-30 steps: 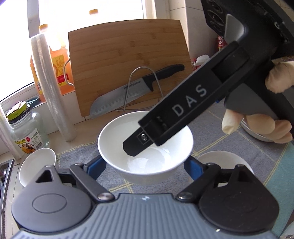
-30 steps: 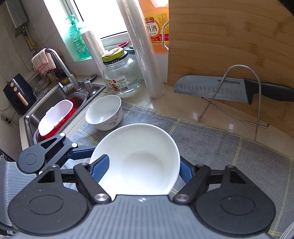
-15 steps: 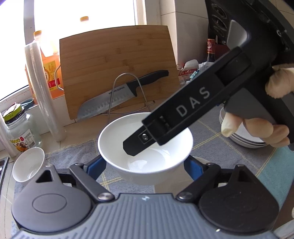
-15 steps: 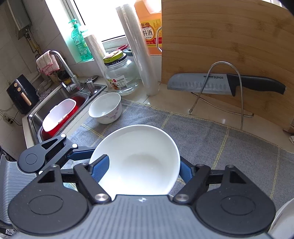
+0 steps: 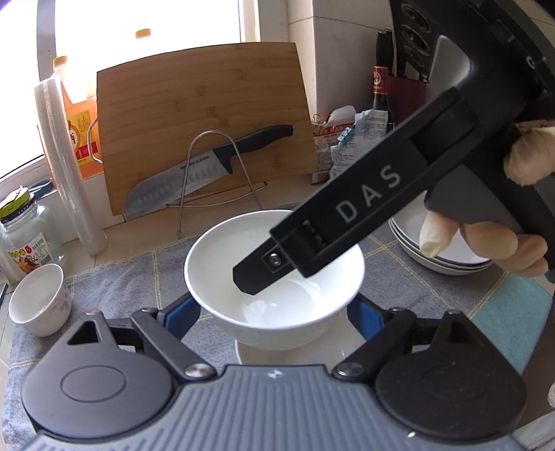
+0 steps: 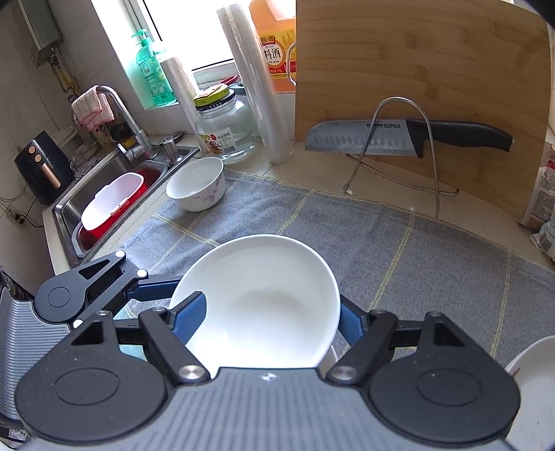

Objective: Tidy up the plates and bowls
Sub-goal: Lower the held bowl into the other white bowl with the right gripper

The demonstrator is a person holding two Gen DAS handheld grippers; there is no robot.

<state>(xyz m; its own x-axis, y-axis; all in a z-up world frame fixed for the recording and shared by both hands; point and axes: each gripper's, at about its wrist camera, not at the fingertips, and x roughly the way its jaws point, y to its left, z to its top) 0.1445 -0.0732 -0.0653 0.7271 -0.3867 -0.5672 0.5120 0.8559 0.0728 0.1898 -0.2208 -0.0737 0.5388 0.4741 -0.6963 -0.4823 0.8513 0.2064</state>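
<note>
- Gripping one round white ceramic bowl (image 5: 274,277) between them: left gripper (image 5: 274,314), right gripper (image 6: 263,321), pads against its sides.
- Lying beneath: grey checked cloth (image 6: 399,243).

Walls: pale tiles (image 6: 31,100) | Window (image 6: 194,31): bright daylight, behind counter's rear edge | Counter (image 6: 312,180): beige, grey checked mat (image 6: 381,249) on top | Sink (image 6: 114,187): steel, at counter's left end

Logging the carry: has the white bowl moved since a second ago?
Yes. In the right wrist view the white bowl has travelled rightward, away from the sink, while the patterned bowl drifted left.
</note>
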